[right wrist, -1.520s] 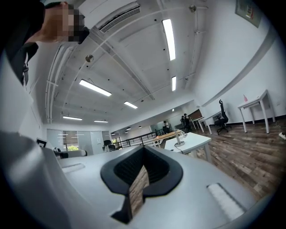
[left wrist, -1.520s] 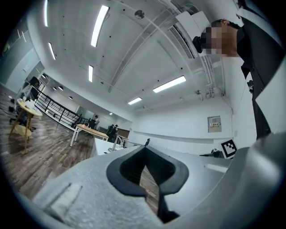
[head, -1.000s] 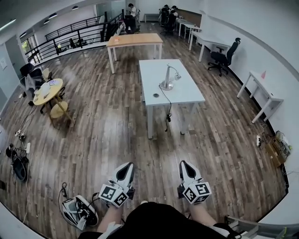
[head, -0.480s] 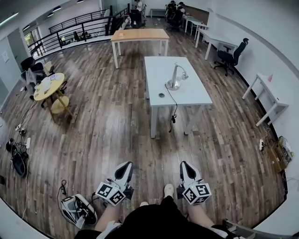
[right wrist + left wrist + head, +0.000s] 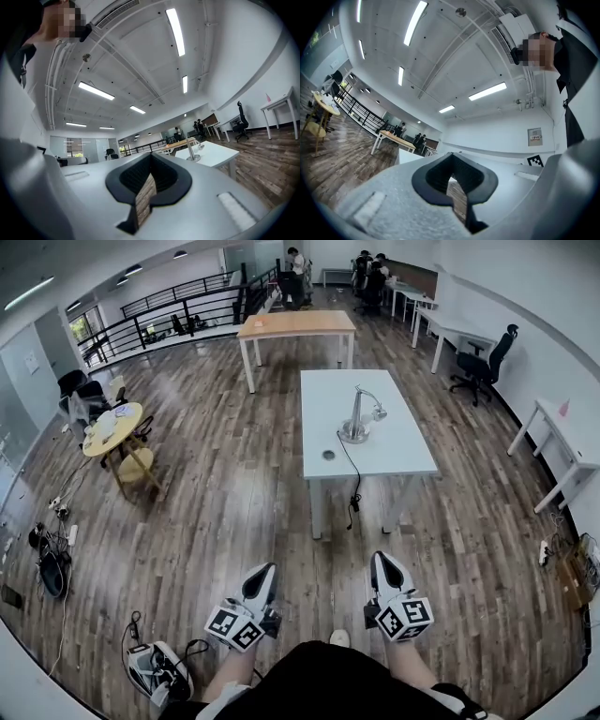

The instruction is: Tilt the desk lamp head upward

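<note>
While both pairs of jaws are clenched tight with nothing between them, left gripper (image 5: 452, 174) and right gripper (image 5: 150, 177) sit side by side at bottom centre of the head view, tips pointing up-frame, marker cubes at the near end by the person's arms

Bare plank floor (image 5: 234, 502) lies ahead of the tips; neither gripper touches anything

Lamp (image 5: 357, 418) is well apart from both grippers, up-frame and slightly right of centre in the head view. It stands upright on a white table (image 5: 398, 454): round base, straight silver stem, neck curving over to the right, head hanging lower than the top of the curve. Cord (image 5: 352, 476) runs from the base over the near table edge and dangles. Small round item (image 5: 328, 455) rests on the table left of the base; can't tell what it is

Right gripper view: lamp small at right of centre, on the same table

Beyond: wooden table (image 5: 295, 324) up-frame, round yellow table (image 5: 109, 423) at left, railing (image 5: 178, 311) upper left, office chair (image 5: 484, 366) upper right, shoes (image 5: 155, 671) lower left
</note>
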The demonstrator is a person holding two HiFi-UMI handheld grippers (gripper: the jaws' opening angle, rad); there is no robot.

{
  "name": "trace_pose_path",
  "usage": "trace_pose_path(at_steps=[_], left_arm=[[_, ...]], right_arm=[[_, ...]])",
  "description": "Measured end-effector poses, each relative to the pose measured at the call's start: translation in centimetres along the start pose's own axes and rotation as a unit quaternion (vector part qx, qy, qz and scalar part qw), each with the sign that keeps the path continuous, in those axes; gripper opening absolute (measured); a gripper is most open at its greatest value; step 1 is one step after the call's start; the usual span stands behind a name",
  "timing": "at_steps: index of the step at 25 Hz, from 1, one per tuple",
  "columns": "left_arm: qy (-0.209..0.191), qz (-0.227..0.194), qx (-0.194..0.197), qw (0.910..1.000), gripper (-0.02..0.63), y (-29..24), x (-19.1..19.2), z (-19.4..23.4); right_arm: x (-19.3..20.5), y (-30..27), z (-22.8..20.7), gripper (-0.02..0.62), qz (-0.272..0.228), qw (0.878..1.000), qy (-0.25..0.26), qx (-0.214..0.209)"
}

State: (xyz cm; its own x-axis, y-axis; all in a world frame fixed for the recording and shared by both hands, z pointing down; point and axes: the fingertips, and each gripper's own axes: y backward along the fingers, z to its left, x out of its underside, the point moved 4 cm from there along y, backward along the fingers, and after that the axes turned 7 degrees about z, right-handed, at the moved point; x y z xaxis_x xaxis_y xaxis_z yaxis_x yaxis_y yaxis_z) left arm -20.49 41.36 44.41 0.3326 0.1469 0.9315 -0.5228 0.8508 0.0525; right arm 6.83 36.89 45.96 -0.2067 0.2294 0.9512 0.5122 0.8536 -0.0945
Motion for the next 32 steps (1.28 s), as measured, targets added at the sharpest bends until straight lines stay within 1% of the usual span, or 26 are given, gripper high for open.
trace_pose_path(at_steps=[2,5,8,12,14,16,19,23,28,32], left_arm=[[-0.005,-0.002,0.003,1.0,-0.002,-1.9,0.1,-0.4],[-0.008,-0.004,0.001,1.0,-0.002,-4.3,0.4,-1.2],[-0.003,-0.004,-0.001,1.0,-0.002,-6.2,0.9,-1.9],[0.005,-0.011,-0.007,0.9999,-0.002,-8.0,1.8,-2.5],[-0.006,-0.022,-0.011,0.9997,-0.002,-8.3,1.9,-3.1],[-0.015,-0.024,-0.01,0.9996,-0.002,-9.0,1.8,-3.3],[-0.021,-0.017,-0.007,0.9996,-0.002,-10.2,1.4,-3.0],[-0.03,-0.017,-0.014,0.9993,-0.002,-11.0,0.9,-2.4],[-0.015,-0.012,-0.019,0.9996,-0.002,-12.6,1.1,0.0],[-0.014,-0.008,-0.002,0.9999,-0.002,-15.7,0.5,2.2]], right_arm=[[-0.8,-0.6,-1.5,0.003,-0.008,1.0,0.001,-0.006],[-1.4,-1.0,-4.1,0.003,-0.005,1.0,-0.001,-0.004],[-1.7,-1.0,-6.6,0.003,0.0,1.0,-0.008,0.0],[-1.5,-0.2,-8.6,0.003,0.004,1.0,-0.012,-0.002],[-1.3,0.6,-9.5,0.003,0.008,1.0,-0.01,0.003],[-0.9,1.0,-10.8,0.003,0.013,1.0,-0.018,0.016],[-0.3,0.7,-12.6,0.003,0.022,0.999,-0.037,0.026],[-0.2,-0.8,-13.2,0.003,0.03,0.999,-0.032,0.01],[-0.4,-3.4,-13.6,0.003,0.036,0.999,-0.026,0.011],[-1.4,-6.0,-14.4,0.003,0.031,0.999,-0.025,0.016]])
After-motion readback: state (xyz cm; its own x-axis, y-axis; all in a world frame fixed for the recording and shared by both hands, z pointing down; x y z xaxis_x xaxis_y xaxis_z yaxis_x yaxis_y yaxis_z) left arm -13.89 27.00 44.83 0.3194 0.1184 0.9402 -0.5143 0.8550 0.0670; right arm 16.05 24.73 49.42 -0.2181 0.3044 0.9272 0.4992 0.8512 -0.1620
